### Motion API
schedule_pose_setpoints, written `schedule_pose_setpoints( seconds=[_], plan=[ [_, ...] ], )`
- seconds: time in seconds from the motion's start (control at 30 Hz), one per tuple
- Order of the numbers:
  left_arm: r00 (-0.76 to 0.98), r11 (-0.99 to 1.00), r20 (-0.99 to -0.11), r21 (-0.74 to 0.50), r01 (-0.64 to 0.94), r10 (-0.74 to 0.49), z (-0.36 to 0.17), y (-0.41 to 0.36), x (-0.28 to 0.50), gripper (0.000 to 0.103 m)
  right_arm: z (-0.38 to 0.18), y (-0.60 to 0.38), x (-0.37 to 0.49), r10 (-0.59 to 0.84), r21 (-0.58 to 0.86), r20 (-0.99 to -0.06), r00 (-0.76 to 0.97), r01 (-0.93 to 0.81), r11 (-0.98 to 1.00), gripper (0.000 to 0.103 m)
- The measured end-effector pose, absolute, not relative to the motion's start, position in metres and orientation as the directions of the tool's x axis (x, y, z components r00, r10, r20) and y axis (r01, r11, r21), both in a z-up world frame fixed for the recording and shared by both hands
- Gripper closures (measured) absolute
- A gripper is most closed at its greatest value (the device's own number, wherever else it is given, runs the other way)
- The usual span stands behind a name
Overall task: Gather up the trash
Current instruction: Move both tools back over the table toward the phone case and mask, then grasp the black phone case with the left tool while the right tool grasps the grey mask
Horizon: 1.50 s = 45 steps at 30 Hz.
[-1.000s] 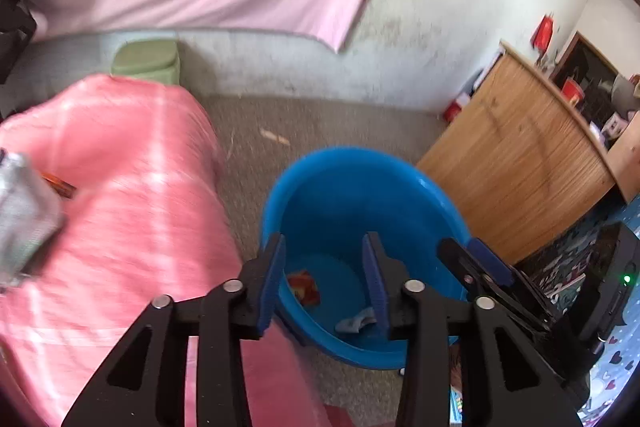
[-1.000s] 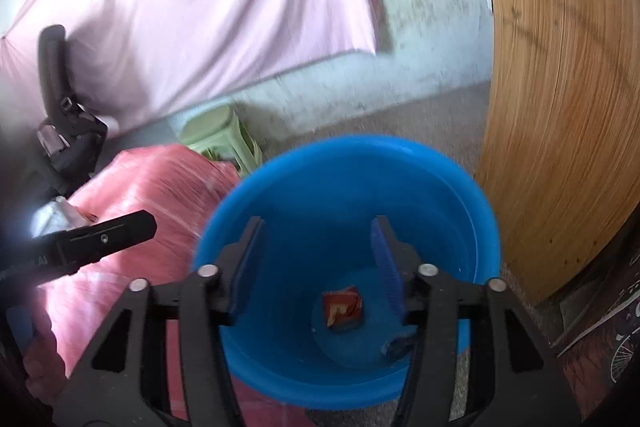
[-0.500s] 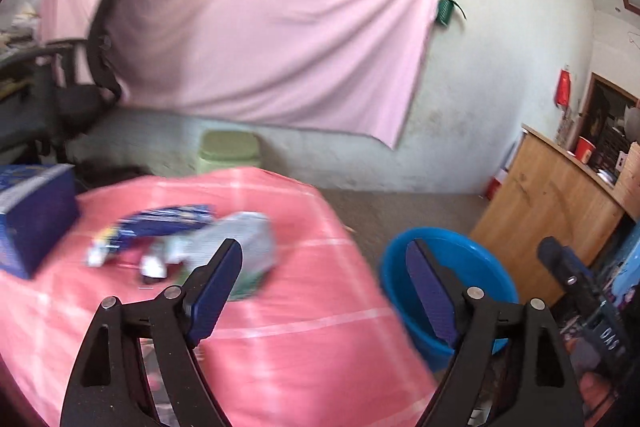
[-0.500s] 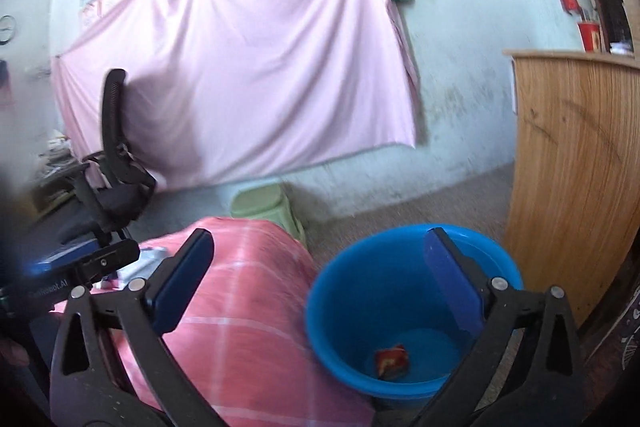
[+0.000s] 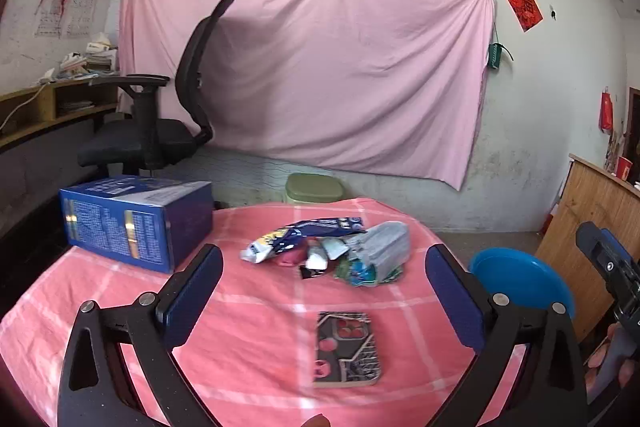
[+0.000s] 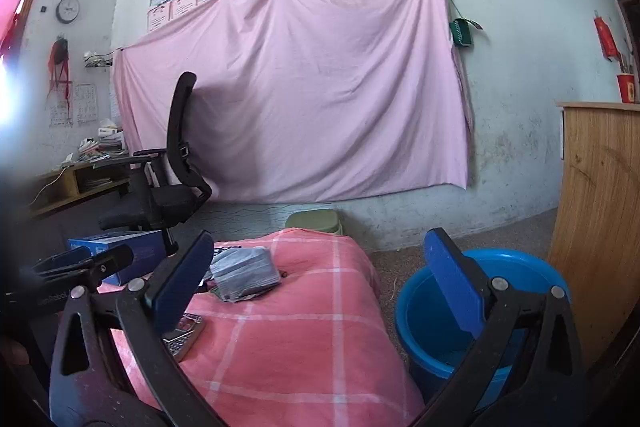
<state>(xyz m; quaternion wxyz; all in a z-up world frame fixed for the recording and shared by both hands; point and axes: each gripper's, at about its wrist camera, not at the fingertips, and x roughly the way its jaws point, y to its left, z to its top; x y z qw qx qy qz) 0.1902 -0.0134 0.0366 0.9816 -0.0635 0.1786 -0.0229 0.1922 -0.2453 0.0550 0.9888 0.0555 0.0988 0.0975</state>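
A pile of wrappers (image 5: 332, 247) lies on the pink checked table (image 5: 248, 351), with a blue-and-white packet on top and a grey crumpled bag (image 5: 386, 247) at its right. The grey bag also shows in the right wrist view (image 6: 244, 273). A blue bucket (image 5: 520, 281) stands on the floor right of the table; it also shows in the right wrist view (image 6: 436, 319). My left gripper (image 5: 324, 299) is open and empty, above the table's near side, short of the pile. My right gripper (image 6: 320, 287) is open and empty, between table edge and bucket.
A blue box (image 5: 136, 223) sits at the table's left. A phone in a patterned case (image 5: 346, 347) lies near the front. A black office chair (image 5: 160, 123), a green stool (image 5: 314, 189) and a wooden cabinet (image 6: 600, 207) stand around.
Both grippers have lifted away from over the bucket, opened wide, and swung left toward the table. The wrapper pile and phone have come into the left wrist view.
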Motion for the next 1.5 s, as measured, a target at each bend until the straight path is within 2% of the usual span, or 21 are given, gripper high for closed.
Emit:
schedule_pose_setpoints(
  seconds=[0.6, 0.87, 1.07, 1.27, 1.37, 1.5],
  plan=[
    [0.938, 0.996, -0.346, -0.086, -0.008, -0.022, 0.018, 0.024, 0.165, 0.003, 0.041, -0.201, 0.183, 0.261, 0.057, -0.218, 0.94, -0.255, 0.965, 0.0],
    [0.906, 0.996, -0.419, -0.089, 0.021, -0.057, 0.004, 0.02, 0.175, 0.003, 0.032, -0.193, 0.2, 0.286, 0.046, -0.311, 0.906, -0.286, 0.957, 0.0],
    [0.863, 0.993, -0.493, -0.095, 0.075, -0.113, -0.003, 0.013, 0.189, 0.004, 0.026, -0.198, 0.216, 0.294, 0.095, -0.383, 0.876, -0.28, 0.955, 0.0],
    [0.79, 0.983, -0.586, -0.121, 0.135, -0.18, -0.013, 0.006, 0.209, 0.005, 0.019, -0.205, 0.239, 0.265, 0.126, -0.49, 0.831, -0.233, 0.964, 0.0],
    [0.741, 0.974, -0.633, -0.139, 0.177, -0.225, -0.02, -0.001, 0.22, 0.01, 0.015, -0.205, 0.25, 0.269, 0.134, -0.53, 0.804, -0.233, 0.963, 0.0],
    [0.677, 0.963, -0.689, -0.138, 0.23, -0.26, -0.03, -0.016, 0.231, 0.025, 0.01, -0.202, 0.266, 0.284, 0.138, -0.584, 0.76, -0.252, 0.958, 0.0]
  ],
)
